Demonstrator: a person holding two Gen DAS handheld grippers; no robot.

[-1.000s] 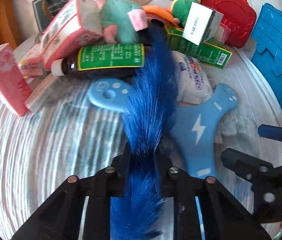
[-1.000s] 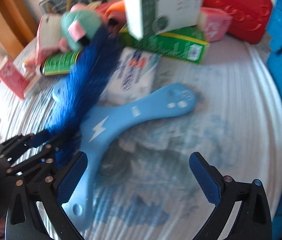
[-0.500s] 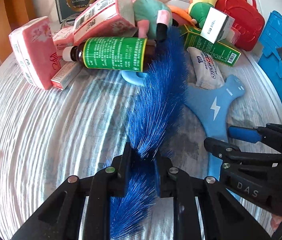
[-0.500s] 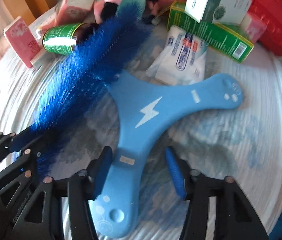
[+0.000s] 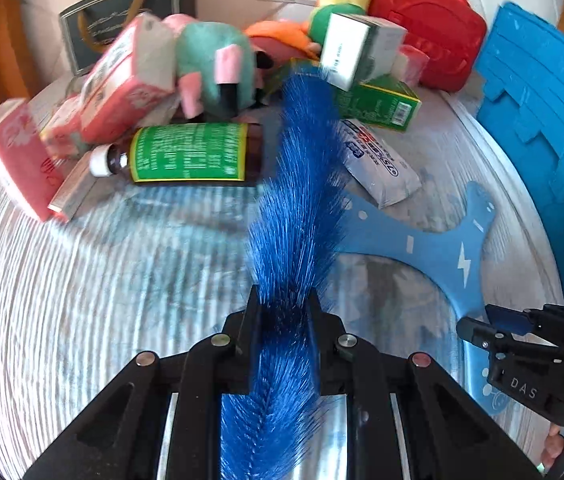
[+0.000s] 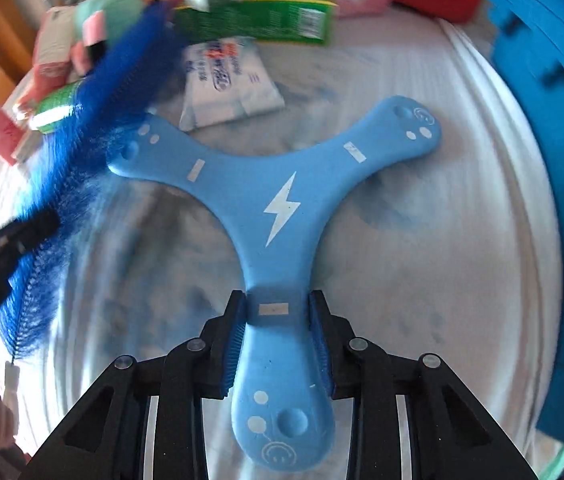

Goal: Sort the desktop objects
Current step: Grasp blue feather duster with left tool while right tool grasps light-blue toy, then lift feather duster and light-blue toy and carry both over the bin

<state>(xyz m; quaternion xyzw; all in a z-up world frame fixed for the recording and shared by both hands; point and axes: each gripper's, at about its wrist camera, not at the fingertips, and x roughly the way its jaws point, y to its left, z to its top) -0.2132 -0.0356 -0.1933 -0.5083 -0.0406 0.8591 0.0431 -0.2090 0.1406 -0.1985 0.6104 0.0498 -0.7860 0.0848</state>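
Note:
My left gripper is shut on a long blue bristle brush, which sticks out forward over the table; the brush also shows at the left of the right wrist view. My right gripper is shut on one arm of a light blue three-armed boomerang with a white lightning bolt. In the left wrist view the boomerang lies at the right, with my right gripper on its near arm.
A pile sits at the back: brown bottle with green label, pink boxes, teal plush, green box, white box, white packet, red bag. Blue foam mats stand at the right.
My right gripper has closed on the boomerang's near arm and turned it, shifting it right. My left gripper still holds the brush and has moved slightly.

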